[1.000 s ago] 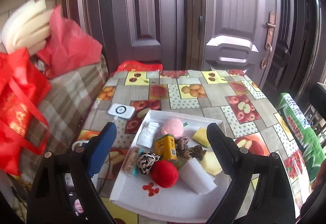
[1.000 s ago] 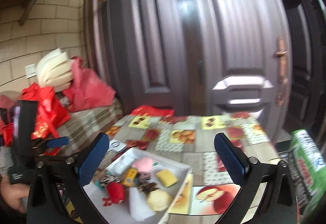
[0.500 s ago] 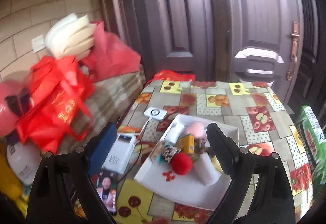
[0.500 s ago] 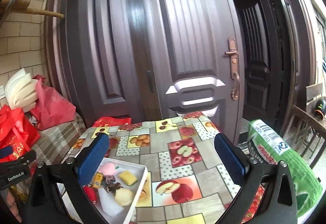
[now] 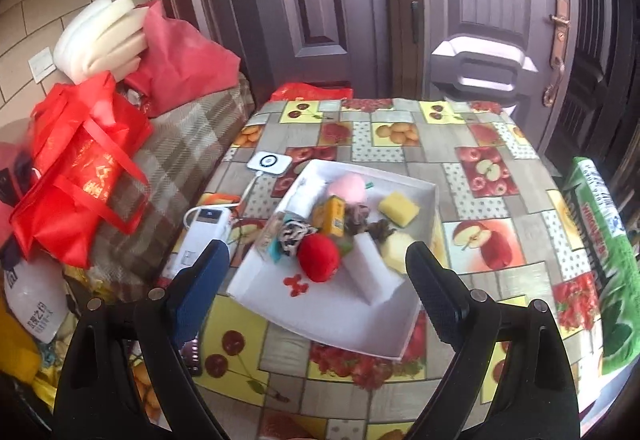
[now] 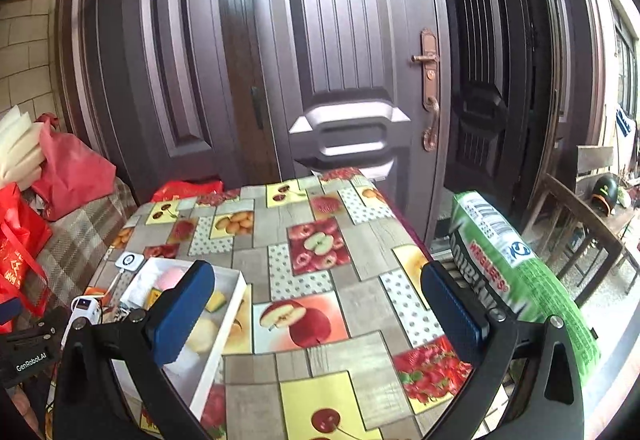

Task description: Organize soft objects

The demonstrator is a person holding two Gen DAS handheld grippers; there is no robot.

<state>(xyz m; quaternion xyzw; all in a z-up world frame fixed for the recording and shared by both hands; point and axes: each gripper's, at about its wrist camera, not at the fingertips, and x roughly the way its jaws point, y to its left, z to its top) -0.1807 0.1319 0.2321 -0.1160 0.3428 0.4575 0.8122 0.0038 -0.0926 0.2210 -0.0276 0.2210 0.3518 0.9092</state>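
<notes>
so we've got both tongs spread wide with nothing in them. the left tongs hang over the near end of the white tray, the right tongs look out over the bare part of the tabletop with the tray off to their left.

all the soft stuff sits heaped in the tray: red plush ball, pink puff, yellow sponge, a paler sponge, a white foam block, a black and white scrunchie. a little orange carton is wedged upright in the middle of it.

where we think this can go wrong:

- everything touches everything. close on the red ball and the pads probably catch the scrunchie or the foam block too, so we lift two things or drag the pile around.
- the carton isn't soft. knock it and it tips over, and it's easy to grab by mistake.
- squishy things compress. too light a squeeze and the ball could roll out, and a grip near the edge may let a sponge fold and slip.
- the tray looks light. pushing down or sideways could shove it into the power bank and its cable just beside it, or towards the tabletop edge.
- the green bag stands close by the right tongs, so a wide swing might clip it.
</notes>
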